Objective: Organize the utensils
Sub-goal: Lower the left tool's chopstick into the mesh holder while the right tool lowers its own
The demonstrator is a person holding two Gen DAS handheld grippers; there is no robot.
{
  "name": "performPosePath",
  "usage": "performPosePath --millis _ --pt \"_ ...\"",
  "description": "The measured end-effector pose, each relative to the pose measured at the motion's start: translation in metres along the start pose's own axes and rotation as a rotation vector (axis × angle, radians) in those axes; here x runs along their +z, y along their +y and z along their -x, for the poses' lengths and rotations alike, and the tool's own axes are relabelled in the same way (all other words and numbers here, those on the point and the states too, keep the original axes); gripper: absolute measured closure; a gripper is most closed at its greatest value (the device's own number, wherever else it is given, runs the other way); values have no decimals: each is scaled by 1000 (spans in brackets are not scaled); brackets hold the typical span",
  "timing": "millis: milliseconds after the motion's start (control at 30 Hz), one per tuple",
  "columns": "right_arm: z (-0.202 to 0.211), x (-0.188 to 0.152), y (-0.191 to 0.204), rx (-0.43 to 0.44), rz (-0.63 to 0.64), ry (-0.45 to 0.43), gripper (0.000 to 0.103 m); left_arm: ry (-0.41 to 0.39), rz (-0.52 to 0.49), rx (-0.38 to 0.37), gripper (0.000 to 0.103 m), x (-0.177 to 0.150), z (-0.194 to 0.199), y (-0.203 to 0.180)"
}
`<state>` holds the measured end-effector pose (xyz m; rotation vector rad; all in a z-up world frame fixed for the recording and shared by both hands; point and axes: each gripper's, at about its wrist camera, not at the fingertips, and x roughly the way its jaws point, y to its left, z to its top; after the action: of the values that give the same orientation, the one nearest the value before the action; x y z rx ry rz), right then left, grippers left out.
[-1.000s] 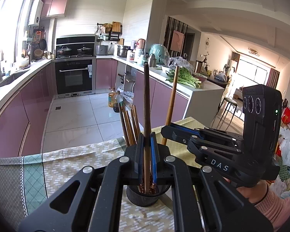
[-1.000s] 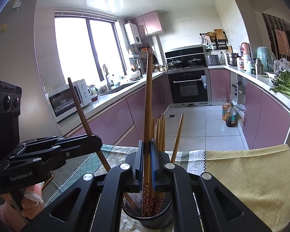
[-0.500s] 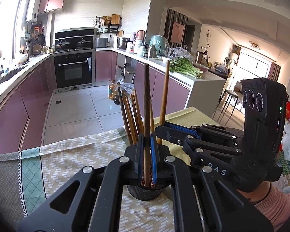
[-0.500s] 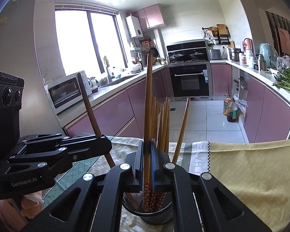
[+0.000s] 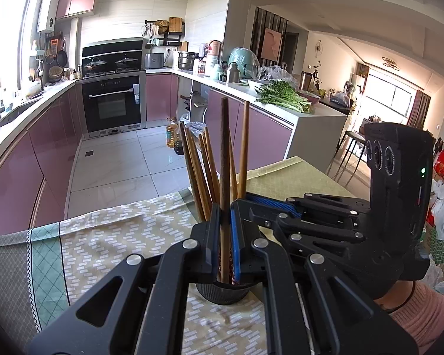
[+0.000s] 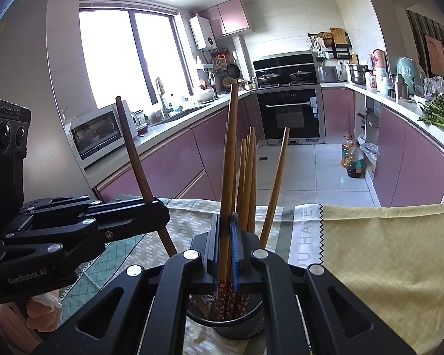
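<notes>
The lower ends of the chopsticks were hidden inside the dark holder, and the left gripper covered most of that holder. The print on the tablecloth was cut off (only "U HAVE" could be read). The person's hand was hidden mostly behind the gripper body, and the sleeve ran out at the edge.
</notes>
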<state>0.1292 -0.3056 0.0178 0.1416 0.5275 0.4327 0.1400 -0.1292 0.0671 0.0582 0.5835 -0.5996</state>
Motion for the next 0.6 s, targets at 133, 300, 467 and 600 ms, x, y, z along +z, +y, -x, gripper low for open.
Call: performPosePath --millis 133,300,467,600 --pt "-6 -1 -2 -4 -4 18 97 9 0 8 96 0 -8 2" --pt "-14 0 -5 -11 -14 36 96 22 4 16 95 3 -18 7" --pt "-18 0 -9 -8 -32 45 96 39 13 22 95 5 -30 14" --pt "-19 1 -10 -12 -36 46 96 57 23 26 95 4 -40 19"
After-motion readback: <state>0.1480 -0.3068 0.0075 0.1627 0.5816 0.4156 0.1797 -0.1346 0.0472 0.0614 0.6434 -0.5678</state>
